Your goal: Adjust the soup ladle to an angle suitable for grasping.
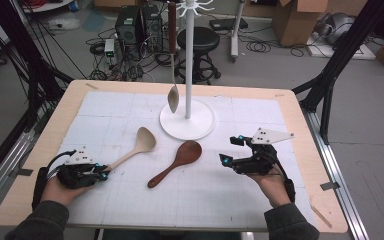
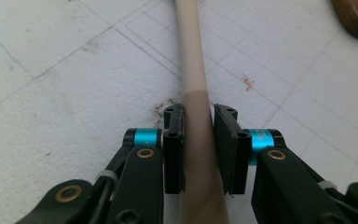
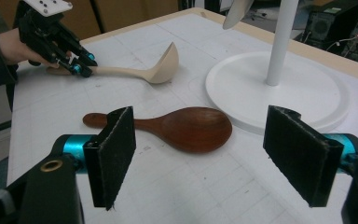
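A pale wooden ladle [image 1: 142,142] lies on the white mat, bowl toward the stand. My left gripper [image 1: 102,173] is shut on its handle end near the table's front left. In the left gripper view the pale handle [image 2: 192,70] runs up between the two pads of that gripper [image 2: 199,114], which press on its sides. A dark wooden spoon [image 1: 180,160] lies flat at the mat's middle. My right gripper [image 1: 231,150] hovers open to the right of it, nothing between its pads. The right gripper view shows the dark spoon [image 3: 191,128] just beyond the wide-apart jaws [image 3: 205,154].
A white hanging stand [image 1: 187,120] with a round base rises at the mat's back middle. A spoon with a dark handle [image 1: 173,97] hangs from one of its hooks. The grid mat [image 1: 260,115] covers most of the wooden table. Boxes, cables and a stool sit on the floor behind.
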The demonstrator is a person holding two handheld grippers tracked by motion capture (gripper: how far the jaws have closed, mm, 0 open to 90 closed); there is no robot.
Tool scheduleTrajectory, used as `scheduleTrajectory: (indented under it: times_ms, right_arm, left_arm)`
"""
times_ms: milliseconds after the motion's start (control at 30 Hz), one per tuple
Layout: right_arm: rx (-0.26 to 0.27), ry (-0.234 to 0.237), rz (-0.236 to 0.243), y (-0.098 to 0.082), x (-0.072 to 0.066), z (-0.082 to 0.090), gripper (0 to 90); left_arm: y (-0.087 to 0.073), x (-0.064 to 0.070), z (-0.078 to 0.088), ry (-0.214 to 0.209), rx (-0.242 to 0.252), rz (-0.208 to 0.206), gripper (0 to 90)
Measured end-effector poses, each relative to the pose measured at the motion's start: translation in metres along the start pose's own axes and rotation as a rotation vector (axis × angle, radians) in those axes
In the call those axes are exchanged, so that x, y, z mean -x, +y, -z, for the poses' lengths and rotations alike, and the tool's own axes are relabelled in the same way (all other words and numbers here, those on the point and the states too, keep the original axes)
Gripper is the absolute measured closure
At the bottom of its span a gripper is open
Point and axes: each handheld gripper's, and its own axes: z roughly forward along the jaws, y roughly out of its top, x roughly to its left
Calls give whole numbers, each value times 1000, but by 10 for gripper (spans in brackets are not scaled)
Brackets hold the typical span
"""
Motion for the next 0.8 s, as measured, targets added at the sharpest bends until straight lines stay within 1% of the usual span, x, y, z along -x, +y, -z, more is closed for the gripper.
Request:
scheduleTrajectory:
  times_ms: [267,300,467,633,733,800]
  right_arm:
    - [0,0,-4,-1,0,1,247]
    - [-1,0,-4,-1,0,1,247]
    - [-2,-1,-2,-1,0,1,247]
    - [-6,0,0,-1,0,-1,247]
    - [-9,2,0,-1,-1,-3,247]
    - [-8,1,4,0,-1,-4,247]
  left_arm:
    - [-3,-3,4,-15,-1,-10,739]
    - [-4,-3,6,-14,0,-6,738]
    - [-6,-6,10,-11,-5,-13,739]
    - [-5,-6,8,-10,-16,-8,731]
    - [0,-5,7,-12,15,-4,707]
    - [6,-4,5,-7,22,-8,677]
